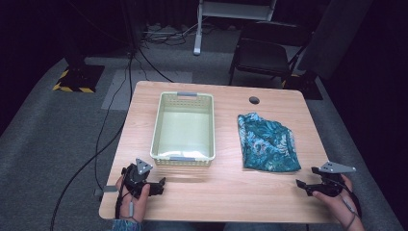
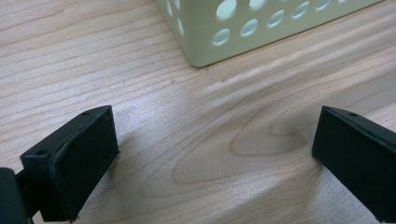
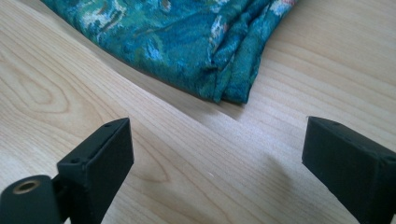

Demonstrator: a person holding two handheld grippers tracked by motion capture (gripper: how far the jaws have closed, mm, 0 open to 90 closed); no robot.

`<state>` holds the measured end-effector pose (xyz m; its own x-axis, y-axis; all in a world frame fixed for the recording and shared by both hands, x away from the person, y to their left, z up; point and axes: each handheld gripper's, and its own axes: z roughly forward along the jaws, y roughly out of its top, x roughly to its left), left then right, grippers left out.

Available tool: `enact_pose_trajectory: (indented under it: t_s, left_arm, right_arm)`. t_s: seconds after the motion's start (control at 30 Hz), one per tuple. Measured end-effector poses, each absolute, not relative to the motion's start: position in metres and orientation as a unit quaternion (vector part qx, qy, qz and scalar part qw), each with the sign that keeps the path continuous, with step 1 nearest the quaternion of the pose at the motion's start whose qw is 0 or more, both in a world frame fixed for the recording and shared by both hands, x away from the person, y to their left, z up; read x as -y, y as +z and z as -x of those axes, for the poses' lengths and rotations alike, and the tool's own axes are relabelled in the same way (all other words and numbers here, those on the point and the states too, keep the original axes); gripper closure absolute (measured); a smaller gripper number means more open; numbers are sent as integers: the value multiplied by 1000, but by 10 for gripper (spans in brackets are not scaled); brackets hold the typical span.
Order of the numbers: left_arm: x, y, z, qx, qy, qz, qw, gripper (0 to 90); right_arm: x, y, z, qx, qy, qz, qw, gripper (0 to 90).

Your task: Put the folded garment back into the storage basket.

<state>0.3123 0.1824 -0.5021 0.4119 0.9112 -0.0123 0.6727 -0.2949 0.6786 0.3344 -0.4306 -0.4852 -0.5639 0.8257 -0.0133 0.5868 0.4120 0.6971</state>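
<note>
A pale green plastic basket point(image 1: 209, 126) with holes in its walls stands at the table's middle left, with nothing in it. A folded teal patterned cloth point(image 1: 267, 143) lies to its right. My left gripper point(image 1: 161, 185) rests near the front left edge, open, its jaws wide apart over bare wood, with the basket's corner point(image 2: 205, 44) just beyond them. My right gripper point(image 1: 300, 184) sits near the front right edge, open, jaws spread over the table. The cloth's folded corner point(image 3: 224, 74) lies a short way ahead of them.
The wooden table point(image 1: 226, 192) has a dark round hole point(image 1: 254, 100) near its far edge. A black folding chair point(image 1: 267, 53) stands behind the table, and cables point(image 1: 103, 130) run over the grey carpet at left.
</note>
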Motion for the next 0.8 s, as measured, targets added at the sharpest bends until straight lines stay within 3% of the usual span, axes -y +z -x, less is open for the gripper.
enact_pose_trajectory:
  t_s: [0.8]
  left_arm:
    - [-182,-502,-312,-507,193,-781,309,3]
  right_arm:
    - [415,-444,-339,-813,364,-409,196,93]
